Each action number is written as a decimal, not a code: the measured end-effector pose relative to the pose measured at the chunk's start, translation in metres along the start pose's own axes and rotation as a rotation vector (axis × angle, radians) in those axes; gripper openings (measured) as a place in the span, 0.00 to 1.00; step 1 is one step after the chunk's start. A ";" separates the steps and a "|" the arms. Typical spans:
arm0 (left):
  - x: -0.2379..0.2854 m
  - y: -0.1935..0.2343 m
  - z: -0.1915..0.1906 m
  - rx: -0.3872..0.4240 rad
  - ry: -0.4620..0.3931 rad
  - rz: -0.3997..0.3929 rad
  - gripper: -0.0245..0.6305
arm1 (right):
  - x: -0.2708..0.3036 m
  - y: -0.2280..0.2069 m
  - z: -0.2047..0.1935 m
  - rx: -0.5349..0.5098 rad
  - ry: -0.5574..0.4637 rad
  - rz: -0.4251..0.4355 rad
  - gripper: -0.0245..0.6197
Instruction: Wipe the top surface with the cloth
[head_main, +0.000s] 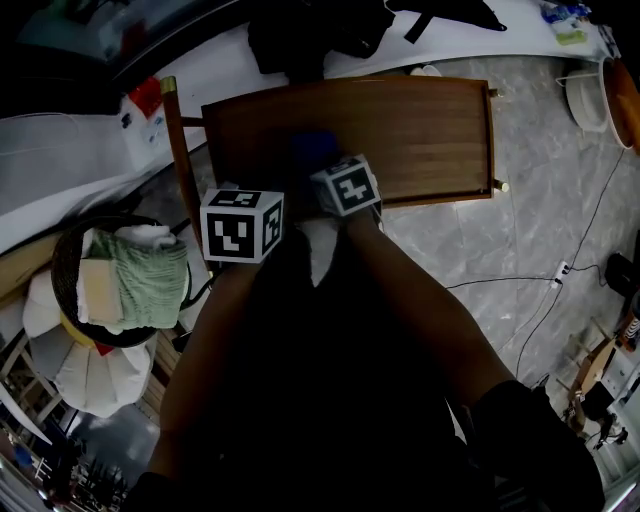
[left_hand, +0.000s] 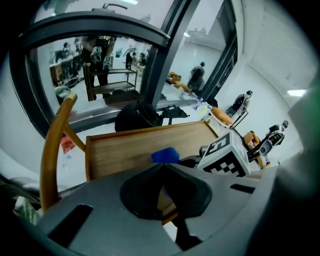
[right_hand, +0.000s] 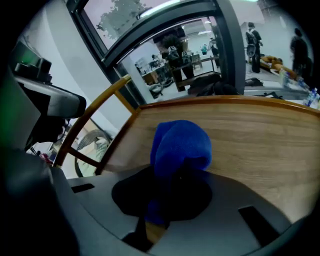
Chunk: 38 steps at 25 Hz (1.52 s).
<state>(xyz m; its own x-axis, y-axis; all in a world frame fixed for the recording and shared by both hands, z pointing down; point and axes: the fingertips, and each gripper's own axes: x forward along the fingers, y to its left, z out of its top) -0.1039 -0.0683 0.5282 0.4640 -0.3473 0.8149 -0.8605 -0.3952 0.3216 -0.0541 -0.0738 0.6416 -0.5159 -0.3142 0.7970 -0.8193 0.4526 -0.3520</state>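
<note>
Wipe step, looks like – right tongs (right_hand: 167, 200) clamped on blue cloth (right_hand: 180, 145) on bench (right_hand: 260, 135), left tongs (left_hand: 162, 192) together, empty – next probably sweep far-right.

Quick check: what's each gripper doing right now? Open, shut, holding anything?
Left gripper: shut, with nothing between its jaws.
Right gripper: shut on the cloth.
</note>
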 end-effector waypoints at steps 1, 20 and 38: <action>0.006 -0.010 0.002 -0.001 0.003 -0.004 0.05 | -0.008 -0.012 -0.003 0.006 -0.003 -0.008 0.13; 0.134 -0.186 0.025 0.081 0.091 -0.137 0.05 | -0.130 -0.202 -0.052 0.102 -0.037 -0.164 0.13; 0.163 -0.243 0.040 0.098 0.082 -0.197 0.05 | -0.200 -0.294 -0.076 0.135 -0.005 -0.348 0.13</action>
<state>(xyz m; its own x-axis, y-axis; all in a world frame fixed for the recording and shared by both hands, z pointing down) 0.1893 -0.0623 0.5635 0.5986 -0.1866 0.7790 -0.7287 -0.5306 0.4329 0.3092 -0.0804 0.6230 -0.2021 -0.4339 0.8780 -0.9713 0.2040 -0.1227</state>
